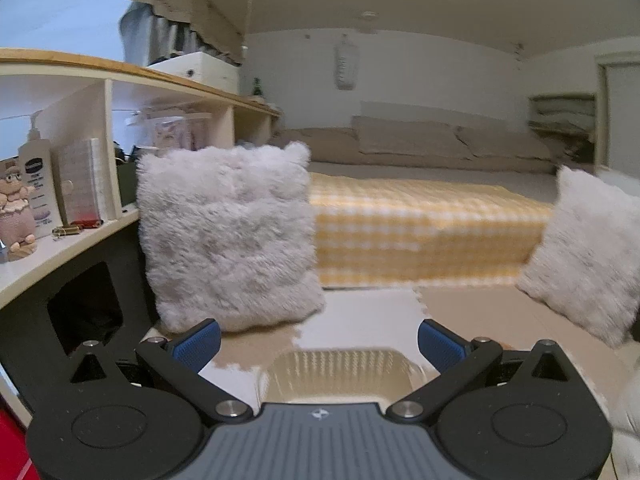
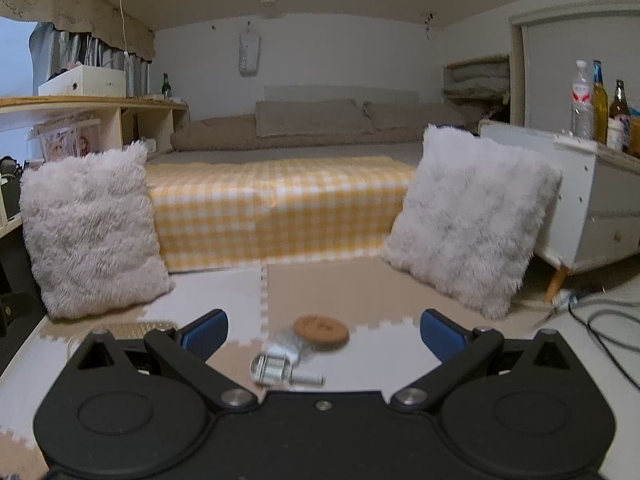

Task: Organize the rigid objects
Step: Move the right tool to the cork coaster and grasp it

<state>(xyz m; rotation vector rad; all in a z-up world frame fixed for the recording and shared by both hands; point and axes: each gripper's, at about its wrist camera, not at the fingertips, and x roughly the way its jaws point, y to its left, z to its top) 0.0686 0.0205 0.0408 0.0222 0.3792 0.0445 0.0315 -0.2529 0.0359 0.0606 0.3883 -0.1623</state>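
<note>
left gripper (image 1: 320, 344) spread wide, blue pads far apart, nothing between them. right below that gap sits a foil tray (image 1: 340, 376), ribbed walls, on the foam floor mat (image 1: 360, 320), its near edge tucked under the gripper body. so the tray lies centred between the fingers and low, not touched by either pad.

over to the right gripper (image 2: 324, 336), also wide open and empty. in its gap lie two things on the mat: a round cork coaster (image 2: 321, 330) flat on the floor, and just in front of it a small silvery metal piece (image 2: 280, 364), blurred, maybe a clamp or hinge, hard to say. the metal piece touches or nearly touches the coaster's near edge. a sliver of the foil tray shows off to the left of the left finger.

fluffy cushions (image 2: 92, 232) stand either side, the yellow checked bed (image 2: 276, 208) behind.
</note>
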